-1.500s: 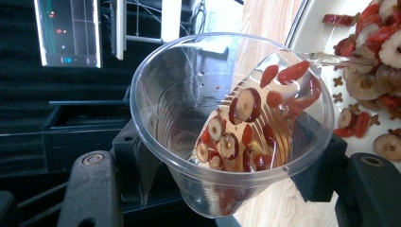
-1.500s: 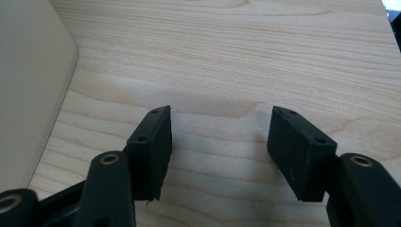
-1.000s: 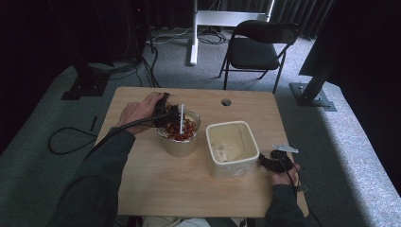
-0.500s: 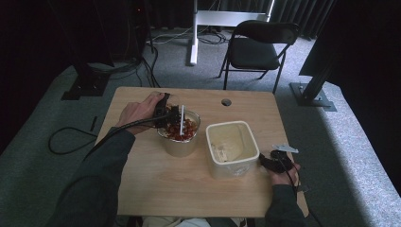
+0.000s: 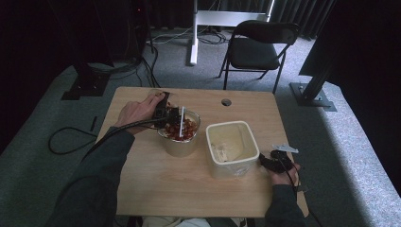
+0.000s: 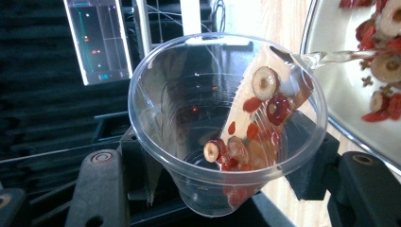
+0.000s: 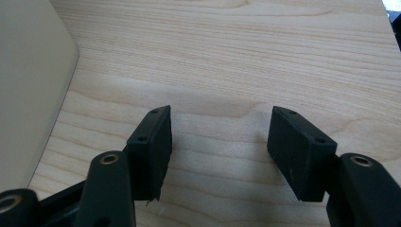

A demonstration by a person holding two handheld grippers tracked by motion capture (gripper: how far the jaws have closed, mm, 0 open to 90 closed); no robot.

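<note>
My left gripper [image 6: 224, 163] is shut on a clear plastic cup [image 6: 189, 118], and its jaws have just been closing tighter on it. The cup lies tipped on its side with red and tan dried fruit slices [image 6: 265, 94] along its lower wall, its mouth next to a glass bowl [image 6: 331, 85] of the same fruit. In the high view the left gripper [image 5: 166, 113] is at the far left rim of the bowl [image 5: 178, 147], where a white utensil [image 5: 181, 122] stands. My right gripper [image 7: 220, 142] is open above bare wood, right of the white tub [image 5: 209, 142].
The tub's pale wall [image 7: 28, 85] is close on the left of the right gripper. A cable hole [image 5: 226, 101] sits near the table's far edge. A black folding chair [image 5: 260, 47] stands beyond the table, and a cable [image 5: 66, 142] loops on the floor at left.
</note>
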